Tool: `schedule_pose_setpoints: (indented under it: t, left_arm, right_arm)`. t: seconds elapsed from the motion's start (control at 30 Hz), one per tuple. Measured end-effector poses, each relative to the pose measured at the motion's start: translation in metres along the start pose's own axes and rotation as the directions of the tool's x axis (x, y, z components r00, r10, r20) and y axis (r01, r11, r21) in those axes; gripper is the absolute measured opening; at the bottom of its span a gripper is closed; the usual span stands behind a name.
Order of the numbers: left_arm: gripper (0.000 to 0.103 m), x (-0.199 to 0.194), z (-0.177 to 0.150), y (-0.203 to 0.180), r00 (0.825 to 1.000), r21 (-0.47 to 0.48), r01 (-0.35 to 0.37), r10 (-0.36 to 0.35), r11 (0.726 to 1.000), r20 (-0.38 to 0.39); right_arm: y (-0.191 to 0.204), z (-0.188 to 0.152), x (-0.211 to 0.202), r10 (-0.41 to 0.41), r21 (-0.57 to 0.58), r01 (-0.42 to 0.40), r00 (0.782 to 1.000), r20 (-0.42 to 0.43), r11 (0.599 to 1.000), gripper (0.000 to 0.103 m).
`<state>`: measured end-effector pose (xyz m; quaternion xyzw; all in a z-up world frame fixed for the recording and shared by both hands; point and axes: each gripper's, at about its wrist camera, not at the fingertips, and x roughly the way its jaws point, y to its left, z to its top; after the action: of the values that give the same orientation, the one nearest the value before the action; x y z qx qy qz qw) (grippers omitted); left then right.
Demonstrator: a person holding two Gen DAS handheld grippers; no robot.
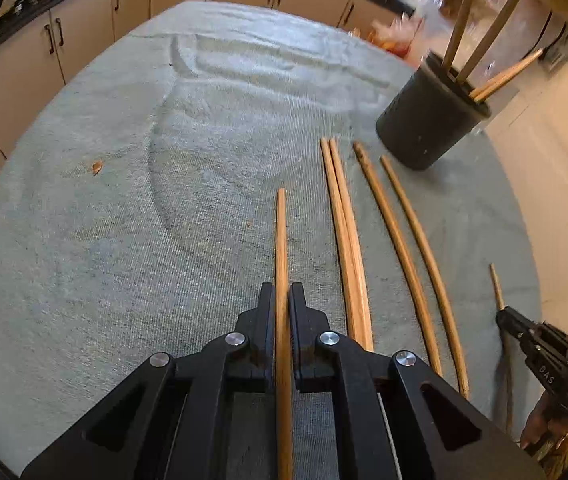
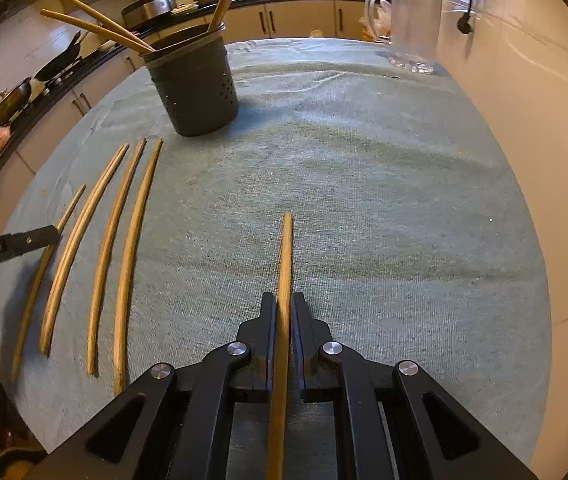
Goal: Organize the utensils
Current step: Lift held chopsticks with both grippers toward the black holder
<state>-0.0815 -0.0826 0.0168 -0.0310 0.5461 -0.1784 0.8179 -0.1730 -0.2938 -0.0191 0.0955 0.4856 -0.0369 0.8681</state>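
My left gripper is shut on a wooden chopstick that points forward over the green cloth. My right gripper is shut on another wooden chopstick. Several loose chopsticks lie side by side on the cloth right of the left gripper; they also show at the left in the right wrist view. A dark perforated utensil holder stands beyond them with three chopsticks in it, and it also shows in the right wrist view. The right gripper shows at the left wrist view's right edge.
A green cloth covers the table. A glass pitcher stands at the far right by the white wall. Kitchen cabinets and a dark counter with pans run along the far side. A small orange crumb lies on the cloth.
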Motion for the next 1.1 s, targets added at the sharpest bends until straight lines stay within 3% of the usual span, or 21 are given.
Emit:
schedule_pose_setpoints:
  t: [0.2,0.47,0.77,0.9,0.93,1.0,1.1]
  left_arm:
    - [0.007,0.014,0.025,-0.014,0.994,0.077,-0.068,0.074,0.995,-0.077]
    - [0.007,0.022,0.039,-0.027,0.988,0.168,-0.125,0.139,0.978,-0.074]
    - [0.015,0.030,0.055,-0.031,0.987,0.193,-0.108,0.128,0.975,-0.093]
    - [0.019,0.033,0.061,-0.030,0.992,0.186,-0.089,0.103,0.979,-0.071]
    - [0.019,0.034,0.062,-0.030,0.993,0.185,-0.088,0.101,0.979,-0.062]
    - [0.006,0.032,0.058,-0.030,0.992,0.194,-0.119,0.125,0.974,-0.018]
    - [0.006,0.027,0.052,-0.025,0.996,0.176,-0.095,0.093,0.980,0.016]
  right_arm:
    - [-0.006,0.014,0.007,0.041,-0.002,-0.041,0.997,-0.066,0.999,0.008]
    - [-0.008,0.043,0.024,0.025,0.009,-0.023,0.983,-0.180,1.000,0.008]
    - [0.018,0.073,0.044,-0.115,-0.097,0.092,0.959,-0.258,0.991,0.011]
    - [0.024,0.084,0.051,-0.130,-0.114,0.102,0.950,-0.283,0.988,0.011]
    - [0.026,0.085,0.051,-0.128,-0.116,0.098,0.950,-0.285,0.988,0.011]
    - [0.029,0.085,0.052,-0.116,-0.113,0.088,0.955,-0.273,0.990,0.006]
    - [0.036,0.081,0.047,-0.112,-0.123,0.083,0.962,-0.248,0.989,0.006]
